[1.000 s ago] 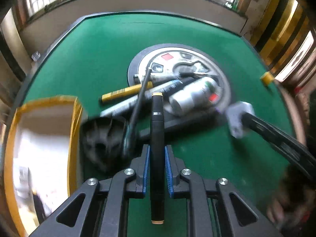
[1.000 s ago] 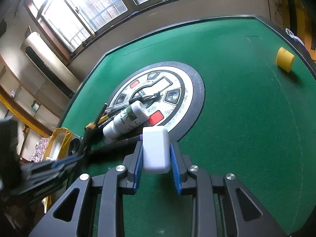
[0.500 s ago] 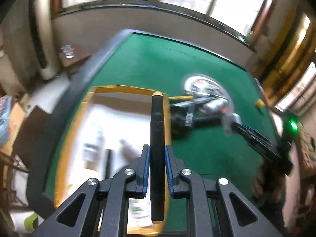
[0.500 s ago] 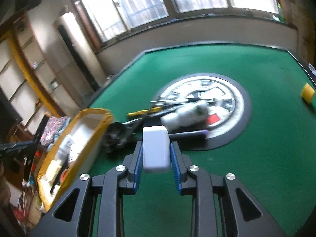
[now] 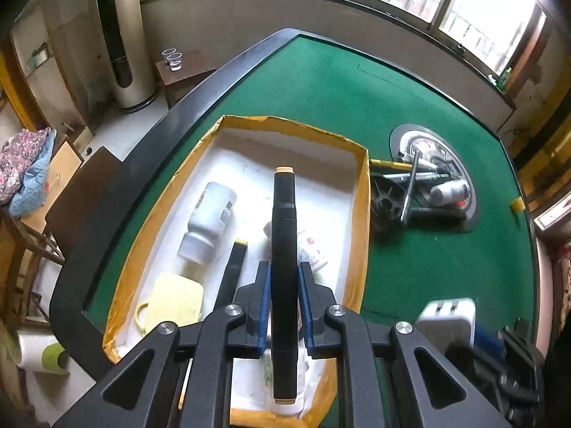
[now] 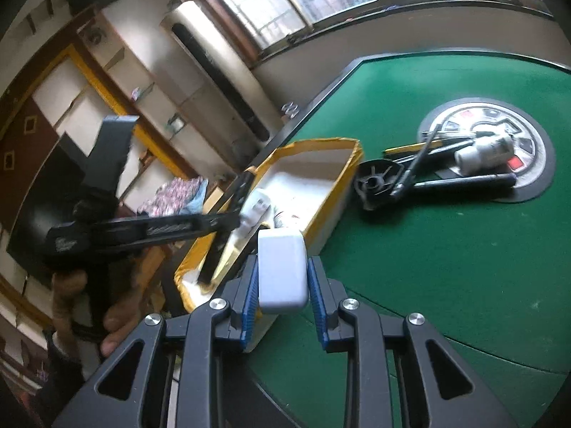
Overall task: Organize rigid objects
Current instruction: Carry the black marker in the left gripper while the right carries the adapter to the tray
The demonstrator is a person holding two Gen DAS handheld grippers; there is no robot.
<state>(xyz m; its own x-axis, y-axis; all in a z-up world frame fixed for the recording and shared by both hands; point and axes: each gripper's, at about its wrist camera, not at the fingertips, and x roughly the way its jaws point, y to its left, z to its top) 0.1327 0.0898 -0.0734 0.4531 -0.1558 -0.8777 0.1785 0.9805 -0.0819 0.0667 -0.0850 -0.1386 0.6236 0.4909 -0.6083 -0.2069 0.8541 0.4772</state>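
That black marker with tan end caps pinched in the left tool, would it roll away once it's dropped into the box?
The black marker with tan end caps looks stiff and light. Its barrel seems round, so it would probably roll a little, but the walls of the yellow-edged white box and the white bottle inside should stop it.

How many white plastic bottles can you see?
2 clearly: one white plastic bottle lies inside the yellow-edged box, and another rests in the pile on the round disc. More may be hidden behind the black marker.
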